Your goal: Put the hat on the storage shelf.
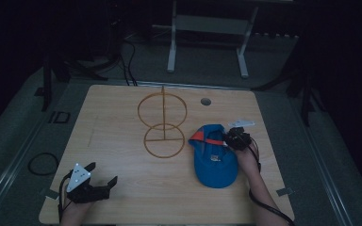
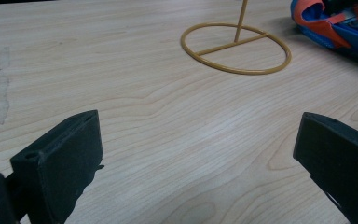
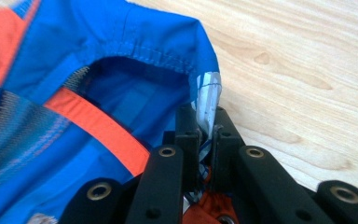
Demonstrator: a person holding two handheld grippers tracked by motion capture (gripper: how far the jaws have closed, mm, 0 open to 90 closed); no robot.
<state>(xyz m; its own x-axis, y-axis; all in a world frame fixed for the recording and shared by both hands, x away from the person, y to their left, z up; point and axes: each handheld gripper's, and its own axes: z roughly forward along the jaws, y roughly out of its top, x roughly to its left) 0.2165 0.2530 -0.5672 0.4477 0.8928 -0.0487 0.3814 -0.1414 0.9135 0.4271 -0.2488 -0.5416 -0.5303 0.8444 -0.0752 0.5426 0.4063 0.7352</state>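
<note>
Right gripper clamped on rim of blue cap; left gripper wide open, idle. Cap not yet on wire stand; lifting and hanging left.

Blue cap, orange trim

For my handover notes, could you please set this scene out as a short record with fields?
surface: wooden table
cap: blue cap with orange trim, lying open side up at the table's right
stand: yellow wire stand, two rings on a post, at mid-table, apart from the cap
right gripper: right gripper shut on the cap's edge, with a white tag between its jaws
left gripper: left gripper open above bare wood at the near left, holding nothing
</note>
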